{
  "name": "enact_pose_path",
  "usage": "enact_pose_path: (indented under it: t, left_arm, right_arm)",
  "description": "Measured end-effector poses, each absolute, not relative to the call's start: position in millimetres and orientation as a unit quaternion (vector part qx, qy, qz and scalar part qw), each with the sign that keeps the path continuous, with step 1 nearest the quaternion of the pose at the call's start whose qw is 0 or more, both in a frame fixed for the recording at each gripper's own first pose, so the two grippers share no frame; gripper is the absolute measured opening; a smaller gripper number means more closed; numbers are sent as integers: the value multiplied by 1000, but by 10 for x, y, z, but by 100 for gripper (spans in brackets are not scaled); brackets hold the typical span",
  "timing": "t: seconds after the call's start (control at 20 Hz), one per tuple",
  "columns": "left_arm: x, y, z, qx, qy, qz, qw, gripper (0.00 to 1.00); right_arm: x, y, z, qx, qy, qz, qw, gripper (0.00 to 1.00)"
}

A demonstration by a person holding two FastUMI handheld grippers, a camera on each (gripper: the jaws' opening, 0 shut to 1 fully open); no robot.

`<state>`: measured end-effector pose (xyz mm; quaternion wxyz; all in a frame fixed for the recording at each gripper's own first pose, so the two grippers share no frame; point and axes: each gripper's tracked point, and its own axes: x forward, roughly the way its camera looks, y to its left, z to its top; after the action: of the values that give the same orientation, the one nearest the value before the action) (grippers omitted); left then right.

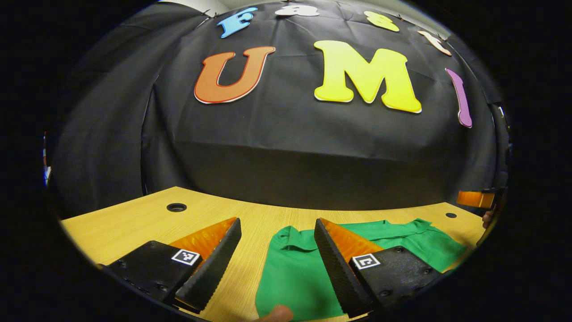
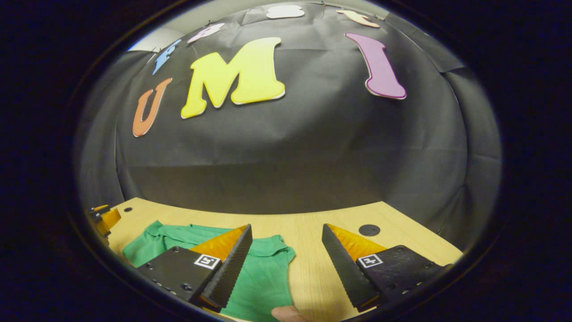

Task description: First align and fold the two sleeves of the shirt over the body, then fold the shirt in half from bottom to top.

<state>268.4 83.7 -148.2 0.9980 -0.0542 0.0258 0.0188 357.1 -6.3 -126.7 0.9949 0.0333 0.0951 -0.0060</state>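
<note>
Two hand-held grippers, both spread wide, grasping nothing. Left hand-held gripper [image 1: 277, 232] above shirt's [image 1: 295, 273] left edge; right hand-held gripper [image 2: 286, 239] above shirt's right edge. Green shirt flat on bench [image 1: 129, 221].

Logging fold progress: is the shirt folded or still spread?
Cannot tell: the green shirt lies flat on the table, but its lower part is cut off.
</note>
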Motion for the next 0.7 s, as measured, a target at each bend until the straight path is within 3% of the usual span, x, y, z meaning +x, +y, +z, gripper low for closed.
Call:
enact_pose_path:
  t: [0.2,0.35,0.55,0.65,0.7]
  left_arm:
    - [2172,483,-1473,-83,40,-18,996,100]
    - [1749,343,-1250,-75,13,-17,997,100]
    - [1161,177,-1038,-73,-2,-22,997,100]
    - [884,223,-918,-57,3,4,998,96]
    - [748,314,-816,-48,-1,28,998,100]
  right_arm:
    - [3202,8,-986,13,72,-1,997,95]
    - [2865,90,-834,3,73,13,997,92]
    - [2254,59,-536,-6,69,30,997,96]
    - [1891,-36,-385,-10,62,30,998,94]
    - [1700,-80,-325,-13,55,29,998,95]
